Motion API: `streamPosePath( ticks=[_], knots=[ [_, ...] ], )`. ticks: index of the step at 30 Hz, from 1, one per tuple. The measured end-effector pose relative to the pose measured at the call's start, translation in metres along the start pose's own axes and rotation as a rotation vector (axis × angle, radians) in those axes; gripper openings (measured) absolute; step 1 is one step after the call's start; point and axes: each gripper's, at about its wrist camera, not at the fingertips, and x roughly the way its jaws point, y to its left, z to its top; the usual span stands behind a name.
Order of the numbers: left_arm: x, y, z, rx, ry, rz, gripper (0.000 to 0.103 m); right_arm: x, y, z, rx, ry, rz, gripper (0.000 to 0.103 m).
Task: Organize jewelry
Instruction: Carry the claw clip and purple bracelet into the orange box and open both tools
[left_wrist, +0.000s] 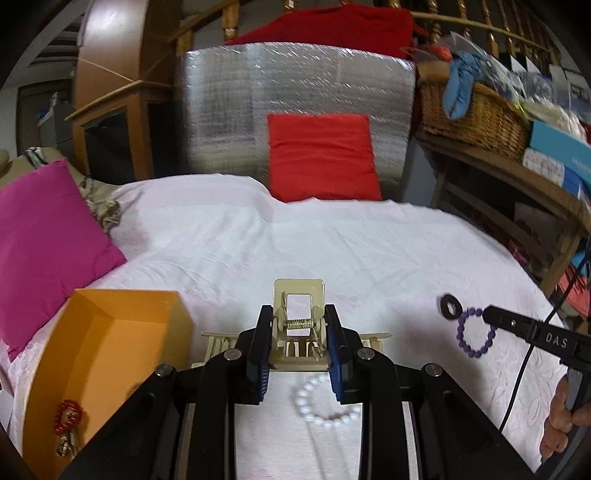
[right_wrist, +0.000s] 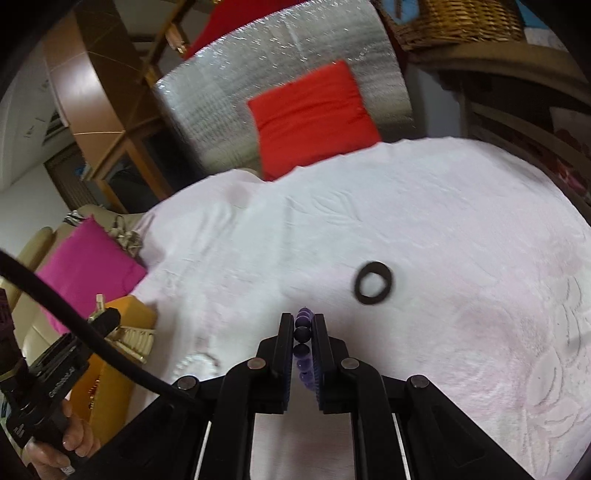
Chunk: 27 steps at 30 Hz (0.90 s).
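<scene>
Purple bead bracelet (right_wrist: 305, 345) is pinched between the pads of the right gripper (right_wrist: 303, 321), jaws nearly closed on it, beads running in a line down the gap; from the left wrist view the loop (left_wrist: 472, 334) is seen hanging from the fingertips, apparently clear of the sheet. Cream hair claw clip (left_wrist: 299, 328) is clamped in the left gripper (left_wrist: 299, 345), jaws closed partway onto its sides, spring and handle tab sticking up past the fingertips, toothed part spread out to both sides behind the fingers. White bead bracelet (left_wrist: 325, 404) lies on the pale pink bedspread (left_wrist: 332, 251) just below and behind the left fingertips. Black ring-shaped hair tie (right_wrist: 373, 283) sits on the bedspread ahead and slightly right of the right gripper, close to the purple loop but not touching. Orange box (left_wrist: 110, 362) sits open, directly left of the left gripper; red bead bracelet (left_wrist: 68, 417) with a metal clasp is inside at its near corner. Further ahead: magenta cushion (left_wrist: 48, 251) left, red cushion (left_wrist: 321, 157) centre against a silver foil panel (left_wrist: 295, 92), wicker basket (left_wrist: 476, 114) on a wooden shelf right.
</scene>
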Motion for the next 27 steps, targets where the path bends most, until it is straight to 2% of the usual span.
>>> streamPosePath(
  ticks=[5,10,14,17,20,23,27],
  knots=[
    [-0.023,0.041,0.009,-0.063,-0.065,0.057,0.027,0.005,0.046,0.005,-0.047,0.024,0.057,0.010],
    [-0.049,0.103,0.011,-0.137,-0.125,0.164,0.027,0.018,0.112,0.013,-0.134,0.063,0.121,0.011],
    [-0.058,0.154,0.007,-0.210,-0.120,0.233,0.027,0.029,0.174,0.018,-0.203,0.094,0.188,0.011],
    [-0.052,0.194,-0.003,-0.272,-0.054,0.273,0.027,0.042,0.226,0.016,-0.268,0.115,0.236,0.010],
    [-0.037,0.218,-0.012,-0.305,0.013,0.296,0.027,0.061,0.272,0.007,-0.319,0.152,0.272,0.011],
    [-0.024,0.229,-0.020,-0.305,0.075,0.316,0.027,0.081,0.306,-0.006,-0.362,0.187,0.292,0.010],
    [-0.002,0.243,-0.030,-0.321,0.177,0.342,0.027,0.122,0.336,-0.025,-0.391,0.255,0.276,0.011]
  ],
)
